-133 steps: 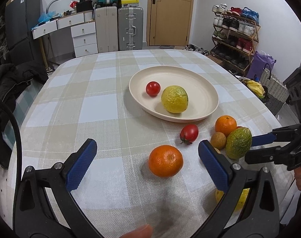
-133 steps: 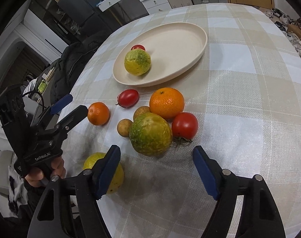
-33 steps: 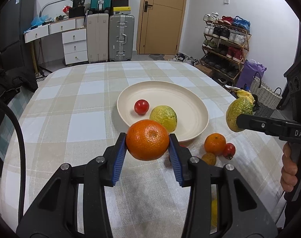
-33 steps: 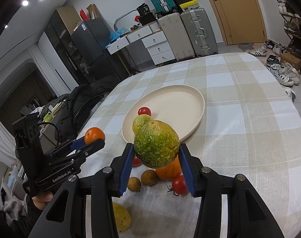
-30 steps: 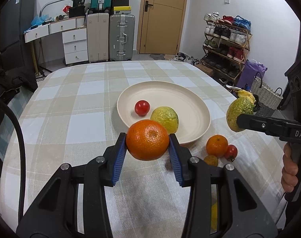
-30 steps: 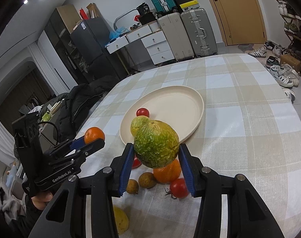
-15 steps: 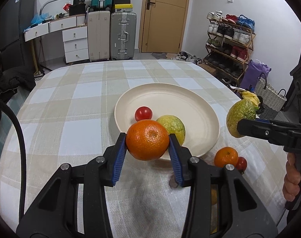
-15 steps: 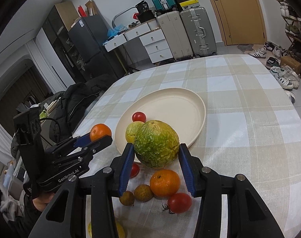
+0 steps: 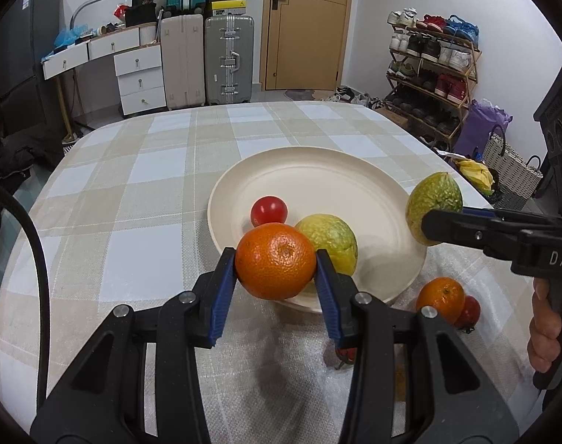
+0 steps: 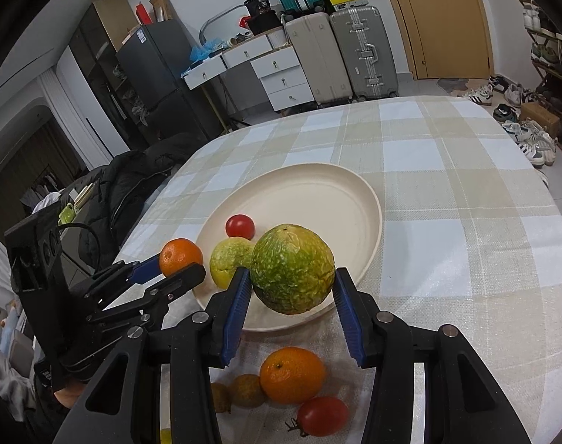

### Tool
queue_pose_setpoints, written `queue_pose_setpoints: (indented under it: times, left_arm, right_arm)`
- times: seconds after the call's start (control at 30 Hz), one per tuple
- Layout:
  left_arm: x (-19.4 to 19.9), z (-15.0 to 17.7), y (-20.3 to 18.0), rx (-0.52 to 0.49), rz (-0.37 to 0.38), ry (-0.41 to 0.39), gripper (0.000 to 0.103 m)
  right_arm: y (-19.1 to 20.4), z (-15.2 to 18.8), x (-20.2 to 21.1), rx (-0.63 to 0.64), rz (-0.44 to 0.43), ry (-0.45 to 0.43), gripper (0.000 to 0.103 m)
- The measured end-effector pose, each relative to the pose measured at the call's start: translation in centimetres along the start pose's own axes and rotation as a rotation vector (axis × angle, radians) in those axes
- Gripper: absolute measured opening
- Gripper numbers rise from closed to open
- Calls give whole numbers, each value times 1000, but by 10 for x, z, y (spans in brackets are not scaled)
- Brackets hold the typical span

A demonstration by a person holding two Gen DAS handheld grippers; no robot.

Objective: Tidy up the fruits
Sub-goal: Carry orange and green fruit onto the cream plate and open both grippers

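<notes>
My left gripper (image 9: 276, 273) is shut on an orange (image 9: 275, 261), held above the near rim of the cream plate (image 9: 377, 185). On the plate lie a small red tomato (image 9: 269, 210) and a yellow-green citrus (image 9: 329, 236). My right gripper (image 10: 292, 285) is shut on a mottled green fruit (image 10: 292, 268), over the plate's (image 10: 340, 199) near edge. In the left wrist view that green fruit (image 9: 434, 199) hangs at the plate's right rim. The left gripper with its orange (image 10: 180, 256) shows at the left of the right wrist view.
On the checked tablecloth (image 9: 133, 199) near the plate lie another orange (image 10: 292, 373), a red tomato (image 10: 323, 416) and two small brown fruits (image 10: 247, 390). A dark jacket (image 10: 133, 181) hangs by the table's left side. A hand (image 9: 547, 329) grips the right tool.
Both grippers have carried their fruit forward and slightly down, from short of the plate to over its near edge. The grips have not changed.
</notes>
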State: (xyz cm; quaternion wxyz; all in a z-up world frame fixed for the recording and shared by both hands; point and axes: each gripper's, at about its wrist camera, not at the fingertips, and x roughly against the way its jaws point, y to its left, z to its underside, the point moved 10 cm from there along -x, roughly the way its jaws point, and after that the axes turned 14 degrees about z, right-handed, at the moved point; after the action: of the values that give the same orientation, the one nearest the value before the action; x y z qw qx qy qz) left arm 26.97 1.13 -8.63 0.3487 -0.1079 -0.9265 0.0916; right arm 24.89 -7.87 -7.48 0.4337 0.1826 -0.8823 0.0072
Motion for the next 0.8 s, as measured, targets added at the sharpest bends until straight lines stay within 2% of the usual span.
queue_pose_setpoints:
  times: [0.8]
  left_arm:
    - [-32,-11,6,17,-3,34,39]
  right_arm:
    - [-8,-18,-42,18,76,35,46]
